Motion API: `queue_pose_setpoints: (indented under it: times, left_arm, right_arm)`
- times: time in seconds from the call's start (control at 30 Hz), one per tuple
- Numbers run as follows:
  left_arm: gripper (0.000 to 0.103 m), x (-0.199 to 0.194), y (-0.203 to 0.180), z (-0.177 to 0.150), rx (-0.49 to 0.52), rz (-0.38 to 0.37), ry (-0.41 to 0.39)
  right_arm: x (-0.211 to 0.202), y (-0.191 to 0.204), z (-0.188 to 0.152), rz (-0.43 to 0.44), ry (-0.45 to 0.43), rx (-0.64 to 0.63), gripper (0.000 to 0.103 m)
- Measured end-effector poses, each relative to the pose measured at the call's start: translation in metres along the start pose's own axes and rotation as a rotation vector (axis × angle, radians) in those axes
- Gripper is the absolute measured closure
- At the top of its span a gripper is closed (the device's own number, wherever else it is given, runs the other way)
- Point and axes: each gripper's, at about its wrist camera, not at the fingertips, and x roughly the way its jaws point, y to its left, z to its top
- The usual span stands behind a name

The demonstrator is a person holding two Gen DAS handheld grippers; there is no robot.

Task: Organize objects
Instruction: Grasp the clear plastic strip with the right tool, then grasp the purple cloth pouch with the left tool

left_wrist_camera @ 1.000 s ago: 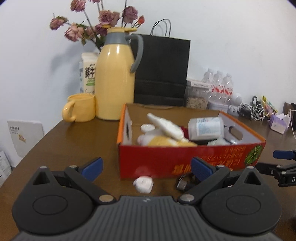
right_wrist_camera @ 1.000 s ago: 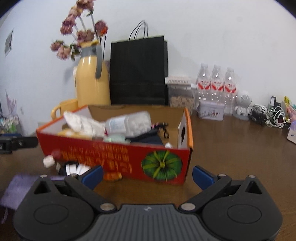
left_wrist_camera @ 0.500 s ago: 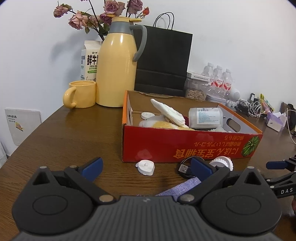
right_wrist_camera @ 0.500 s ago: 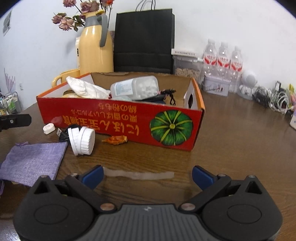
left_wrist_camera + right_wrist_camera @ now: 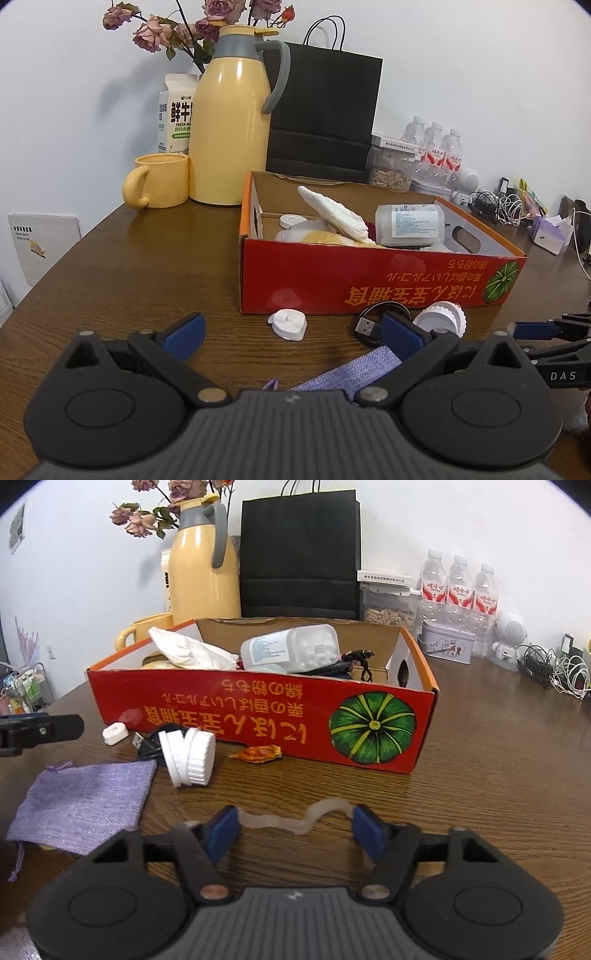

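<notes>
My right gripper (image 5: pixel 295 829): jaws wide, holding nothing, low over the table (image 5: pixel 480 775), its blue pads either side of the strip.
Strip (image 5: pixel 295 821): pale, translucent, wavy, flat on the wood between my right fingertips; whether a pad touches it I cannot tell.
My left gripper (image 5: pixel 293 334): jaws wide, holding nothing, above the table edge, facing the box.
Pouch (image 5: pixel 83 801): purple cloth, flat, left of my right gripper; in the left view one corner shows beside my right-hand pad.
Jar lid (image 5: pixel 190 757): white, ribbed, on its edge, just beside the pouch and in front of the box.
Cable (image 5: pixel 373 319): black, coiled, USB plug out, touching the lid's rear side.
Small cap (image 5: pixel 288 323): white, on the table near the box's front wall, apart from the cable.
Wrapper (image 5: pixel 258 754): orange, crumpled, right against the box front.
Box (image 5: pixel 258 720): red cardboard, open top, pumpkin print; inside, a clear bottle (image 5: pixel 291 650) lying down, a white packet (image 5: pixel 192 651), black straps.
Behind the box: yellow flask (image 5: pixel 231 125), mug (image 5: pixel 157 181), black bag (image 5: pixel 325 114), water bottles (image 5: pixel 458 587).
</notes>
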Motion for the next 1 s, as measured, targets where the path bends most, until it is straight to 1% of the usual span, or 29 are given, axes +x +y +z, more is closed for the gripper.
queue_pose_setpoints:
  times: [0.07,0.1,0.17,0.23,0.27,0.3,0.33,0.37,0.43,0.57,0.8,1.0]
  left_arm:
    - [0.0,0.0,0.0,0.0,0.0,0.001,0.001]
    - [0.0,0.001,0.0,0.0,0.001,0.003,0.002]
    - [0.0,0.002,0.0,0.0,0.002,0.008,0.005]
    - [0.0,0.002,0.0,-0.001,0.002,0.01,0.008]
    - [0.0,0.002,0.0,-0.001,0.003,0.011,0.009]
    - [0.0,0.002,0.0,-0.001,0.003,0.012,0.01]
    - [0.0,0.003,0.0,-0.001,0.004,0.013,0.011]
    - [0.0,0.003,0.0,-0.001,0.004,0.013,0.011]
    - [0.0,0.003,0.0,-0.001,0.003,0.014,0.011]
    - [0.0,0.004,0.0,-0.002,0.002,0.017,0.015]
    - [0.0,0.006,0.0,-0.003,0.001,0.031,0.028]
    - [0.0,0.001,0.001,-0.002,-0.009,0.037,0.025]
  right_arm:
    - [-0.001,0.0,0.0,0.013,-0.006,0.002,0.057]
    - [-0.001,0.001,0.0,0.018,-0.01,0.003,0.06]
    - [-0.002,0.002,0.0,0.033,-0.014,0.007,0.072]
    - [-0.002,0.004,0.0,0.041,-0.016,0.006,0.077]
    - [-0.002,0.005,0.0,0.042,-0.017,0.004,0.082]
    - [-0.003,0.005,0.0,0.043,-0.022,0.006,0.085]
    - [-0.004,0.006,0.0,0.037,-0.029,0.005,0.097]
    - [-0.005,0.007,0.0,0.031,-0.039,0.005,0.1]
    - [-0.008,0.007,-0.001,0.011,-0.055,0.007,0.102]
    - [-0.016,0.008,-0.002,-0.018,-0.105,0.012,0.102]
    - [-0.028,0.011,-0.004,-0.05,-0.184,-0.006,0.102]
    - [-0.037,0.013,-0.006,-0.067,-0.233,-0.018,0.102]
